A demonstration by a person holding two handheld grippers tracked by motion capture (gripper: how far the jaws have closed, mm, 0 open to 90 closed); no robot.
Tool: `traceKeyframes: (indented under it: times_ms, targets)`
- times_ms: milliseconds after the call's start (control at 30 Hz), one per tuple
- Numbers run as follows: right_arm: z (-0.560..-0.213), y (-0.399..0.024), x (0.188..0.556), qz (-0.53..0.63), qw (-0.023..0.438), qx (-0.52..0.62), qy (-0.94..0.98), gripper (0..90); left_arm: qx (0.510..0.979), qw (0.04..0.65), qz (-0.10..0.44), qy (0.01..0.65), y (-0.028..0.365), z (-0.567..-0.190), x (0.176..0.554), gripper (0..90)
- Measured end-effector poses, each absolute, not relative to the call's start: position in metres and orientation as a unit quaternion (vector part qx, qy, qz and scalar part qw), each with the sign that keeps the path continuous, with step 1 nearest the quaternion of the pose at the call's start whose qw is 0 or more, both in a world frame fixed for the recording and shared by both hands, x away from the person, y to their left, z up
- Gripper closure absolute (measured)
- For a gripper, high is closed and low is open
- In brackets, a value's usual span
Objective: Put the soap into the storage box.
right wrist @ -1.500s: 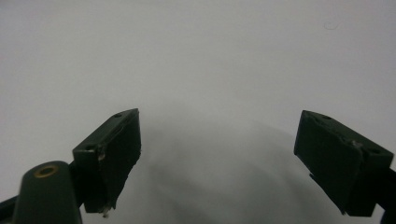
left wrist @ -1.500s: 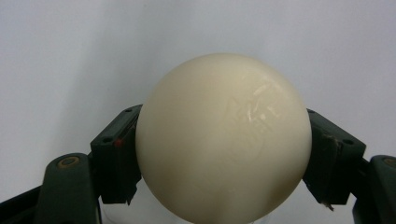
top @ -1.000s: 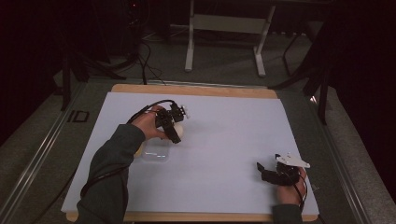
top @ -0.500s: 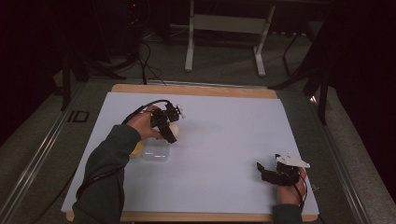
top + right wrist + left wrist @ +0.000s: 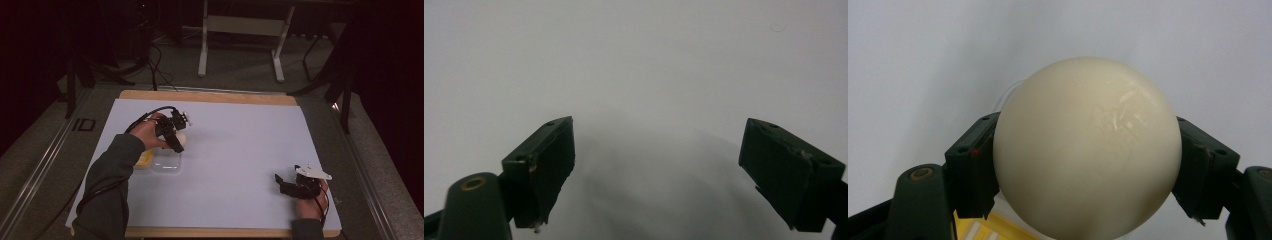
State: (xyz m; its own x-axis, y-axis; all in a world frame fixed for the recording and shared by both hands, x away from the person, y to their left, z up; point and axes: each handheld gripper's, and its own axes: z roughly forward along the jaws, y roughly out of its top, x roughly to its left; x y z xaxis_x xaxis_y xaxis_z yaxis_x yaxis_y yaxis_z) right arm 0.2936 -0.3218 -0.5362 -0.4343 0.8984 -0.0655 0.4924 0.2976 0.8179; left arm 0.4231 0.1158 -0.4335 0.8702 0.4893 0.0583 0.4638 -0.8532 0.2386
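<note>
on white table sheet (image 5: 240, 150): left gripper (image 5: 176, 141) clamped on cream ball (image 5: 1087, 150) above clear tray (image 5: 167, 162); right gripper (image 5: 674, 170) jaws apart, idle. smooth ball could slip, roll away.

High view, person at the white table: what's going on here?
A person holds tongs in each hand. The left tongs are shut on a cream-coloured egg, held above a clear plastic container with something yellow beside it. The right tongs rest open near the white table sheet's right front corner, with nothing between them.
</note>
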Motion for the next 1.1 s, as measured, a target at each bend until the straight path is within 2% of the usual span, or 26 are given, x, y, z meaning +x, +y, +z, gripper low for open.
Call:
traceKeyframes:
  times_ms: [1100]
  targets:
    - [-0.536, -0.322, 0.293, 0.375, 0.270, 0.458, 0.759, 14.7, 0.955, 0.102, 0.063, 0.272, 0.145, -0.436, 0.420, 24.8]
